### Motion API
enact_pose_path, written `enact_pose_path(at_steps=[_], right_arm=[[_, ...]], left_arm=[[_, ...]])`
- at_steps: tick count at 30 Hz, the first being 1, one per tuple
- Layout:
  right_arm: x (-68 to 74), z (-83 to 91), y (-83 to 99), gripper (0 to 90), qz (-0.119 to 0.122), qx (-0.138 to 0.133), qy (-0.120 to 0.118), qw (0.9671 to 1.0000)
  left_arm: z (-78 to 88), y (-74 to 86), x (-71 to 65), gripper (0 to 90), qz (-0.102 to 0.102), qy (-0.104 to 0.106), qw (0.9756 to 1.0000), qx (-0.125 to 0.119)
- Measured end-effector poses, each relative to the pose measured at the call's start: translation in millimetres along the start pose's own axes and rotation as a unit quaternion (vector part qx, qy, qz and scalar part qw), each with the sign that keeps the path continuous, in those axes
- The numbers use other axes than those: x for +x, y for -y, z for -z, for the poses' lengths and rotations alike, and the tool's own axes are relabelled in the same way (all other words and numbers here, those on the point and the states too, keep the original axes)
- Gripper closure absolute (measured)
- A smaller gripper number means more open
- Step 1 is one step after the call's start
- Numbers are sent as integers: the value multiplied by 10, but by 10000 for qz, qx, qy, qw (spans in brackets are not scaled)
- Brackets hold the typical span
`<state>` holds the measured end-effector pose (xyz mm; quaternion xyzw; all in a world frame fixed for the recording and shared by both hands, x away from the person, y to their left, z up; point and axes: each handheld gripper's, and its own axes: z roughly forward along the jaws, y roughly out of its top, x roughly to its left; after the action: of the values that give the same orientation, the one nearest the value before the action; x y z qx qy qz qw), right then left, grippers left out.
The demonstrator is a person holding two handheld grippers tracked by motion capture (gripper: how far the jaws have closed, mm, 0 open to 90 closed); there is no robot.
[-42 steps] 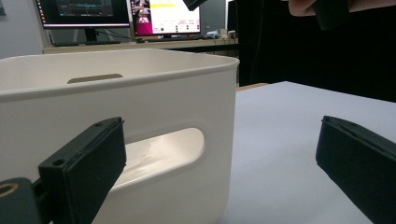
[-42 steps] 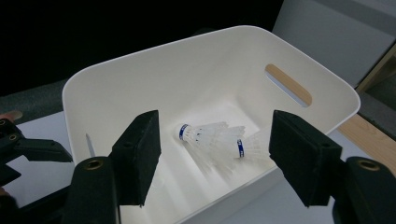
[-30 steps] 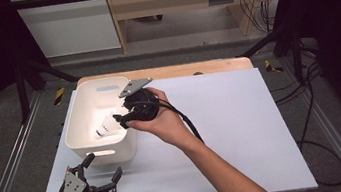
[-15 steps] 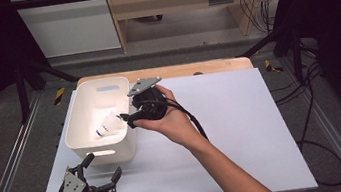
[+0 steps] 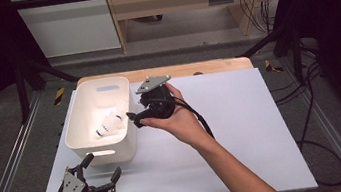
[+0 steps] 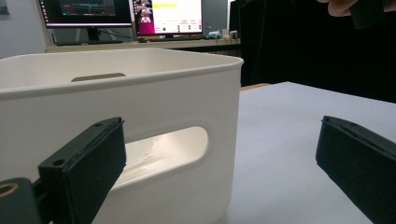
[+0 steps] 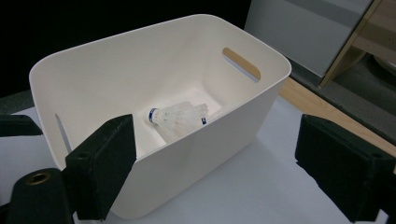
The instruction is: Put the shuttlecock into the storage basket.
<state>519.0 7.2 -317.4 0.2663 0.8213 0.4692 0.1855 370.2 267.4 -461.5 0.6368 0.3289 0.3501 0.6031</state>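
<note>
While the right gripper (image 5: 133, 117) hangs just outside the bin's (image 5: 72, 126) right wall with nothing between its jaws, the step in hand looks like the release and retreat after a drop. Those jaws have just been opening and now stand wide, empty. To finish it well, I would draw the gripper level and away from the wall, keeping the jaws spread so no pad catches the rim, and keep its trailing cable off the bin's edge so the light bin is not dragged or tipped.

Ahead of and below the right gripper's jaws, the shuttlecock (image 7: 180, 117) lies on its side on the bin floor, near the wall closest to that gripper. Its white feather skirt fans toward the slotted end wall, and its cork end, ringed with a blue band, points the other way. It touches nothing but the floor, as far as I can tell, and looks settled.

Just short of the bin's near end wall, the left gripper (image 5: 97, 173) rests low on the table (image 5: 264, 128), jaws wide and empty, pointed at the handle slot (image 6: 168, 149). It need not move; holding it there keeps it ready to steady the bin
</note>
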Motion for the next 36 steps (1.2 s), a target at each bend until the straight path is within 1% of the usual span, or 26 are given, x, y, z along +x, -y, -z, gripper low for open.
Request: enact_pose_path(at_steps=[3,5,10,15,19,21,24,28,32,34,36], right_arm=[[-23,26,9,109,-47,2,11,10000],[-38,50,12,103,-19,17,13,10000],[-75,130,38,99,-97,-34,31,9999],[-128,209,112,88,-194,-73,117,9997],[-165,242,162,83,-210,-60,173,9996],[-203,276,190,75,-237,-94,212,9994],[-222,312,200,68,-277,-157,228,9992],[-231,357,211,61,-271,-190,223,9992],[-255,431,229,57,-242,-226,239,9992],[-272,467,240,51,-234,-247,257,9991],[-289,506,258,47,-210,-278,329,9988]], left_arm=[[-8,1,-7,17,-21,13,10000,9],[-10,3,-6,17,-34,18,10000,17],[8,5,5,17,19,-14,10000,11],[17,1,14,17,64,-9,10000,-19],[10,-4,-1,17,29,37,10000,-28],[6,-1,-7,17,23,42,10000,-15],[14,3,2,17,40,12,10000,-7],[28,1,12,17,55,-13,10000,-16],[17,4,1,17,20,7,10000,1],[14,0,-7,15,-8,18,10000,5],[14,-1,-15,15,-51,24,10000,18]])
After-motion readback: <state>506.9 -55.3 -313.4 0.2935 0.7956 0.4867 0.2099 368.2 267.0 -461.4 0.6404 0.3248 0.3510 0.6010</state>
